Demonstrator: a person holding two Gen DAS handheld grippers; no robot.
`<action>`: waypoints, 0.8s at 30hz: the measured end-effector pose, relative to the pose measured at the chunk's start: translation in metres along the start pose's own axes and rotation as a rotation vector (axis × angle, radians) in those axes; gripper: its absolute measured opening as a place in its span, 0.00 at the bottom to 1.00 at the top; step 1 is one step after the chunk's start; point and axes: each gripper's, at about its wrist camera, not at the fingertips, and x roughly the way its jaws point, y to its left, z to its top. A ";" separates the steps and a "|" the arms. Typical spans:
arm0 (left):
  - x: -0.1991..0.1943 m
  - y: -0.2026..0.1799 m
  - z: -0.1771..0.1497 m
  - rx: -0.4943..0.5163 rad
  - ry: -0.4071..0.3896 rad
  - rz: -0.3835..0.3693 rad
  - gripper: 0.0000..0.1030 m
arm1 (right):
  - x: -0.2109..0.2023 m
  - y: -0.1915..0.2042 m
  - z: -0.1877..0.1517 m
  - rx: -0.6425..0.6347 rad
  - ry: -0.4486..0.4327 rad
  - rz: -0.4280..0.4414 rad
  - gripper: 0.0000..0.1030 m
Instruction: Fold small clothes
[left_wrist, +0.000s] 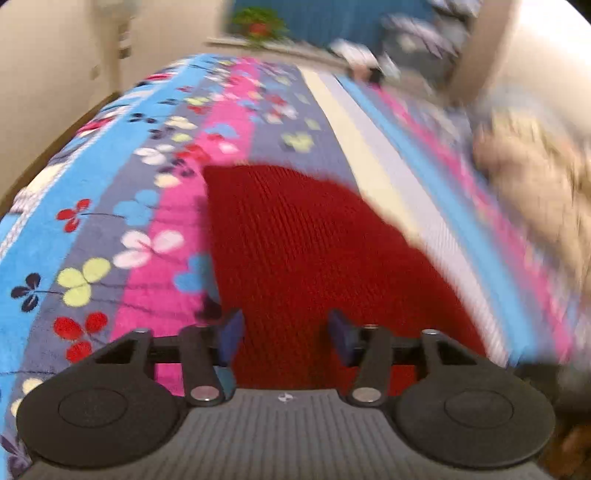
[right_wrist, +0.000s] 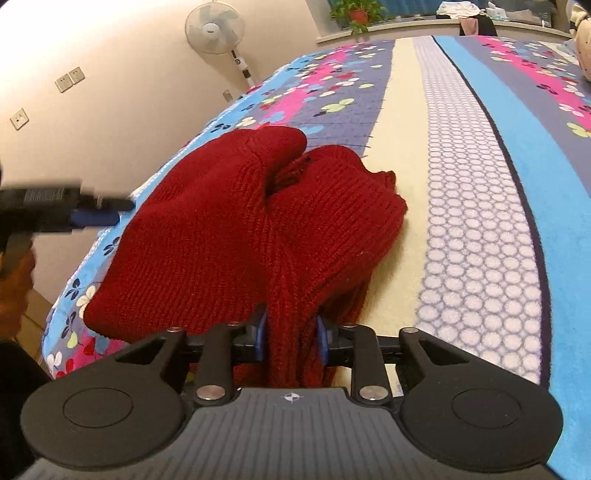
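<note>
A dark red knitted garment (right_wrist: 236, 229) lies partly folded in a bunch on the patterned bedspread (right_wrist: 480, 206). My right gripper (right_wrist: 291, 341) is shut on a thick gathered fold of it at its near edge. In the left wrist view the garment (left_wrist: 295, 251) lies flat under my left gripper (left_wrist: 286, 338), which is open and empty just above the knit. The left gripper also shows in the right wrist view (right_wrist: 92, 216), blurred, at the garment's left side.
The bedspread has blue, pink, grey and cream stripes with flower prints. A blurred beige shape (left_wrist: 535, 184) lies on the bed at the right. A standing fan (right_wrist: 216, 31) and a potted plant (right_wrist: 354, 13) stand beyond the bed's far edge.
</note>
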 end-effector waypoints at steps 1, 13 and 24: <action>0.008 -0.013 -0.010 0.115 -0.008 0.058 0.56 | 0.002 -0.002 0.001 0.001 0.000 -0.004 0.28; 0.007 -0.033 -0.058 0.198 0.073 0.118 0.58 | -0.005 0.000 -0.006 -0.020 0.001 -0.058 0.31; -0.070 -0.049 -0.073 0.148 -0.178 0.145 0.88 | -0.032 0.016 -0.017 -0.080 -0.043 -0.208 0.55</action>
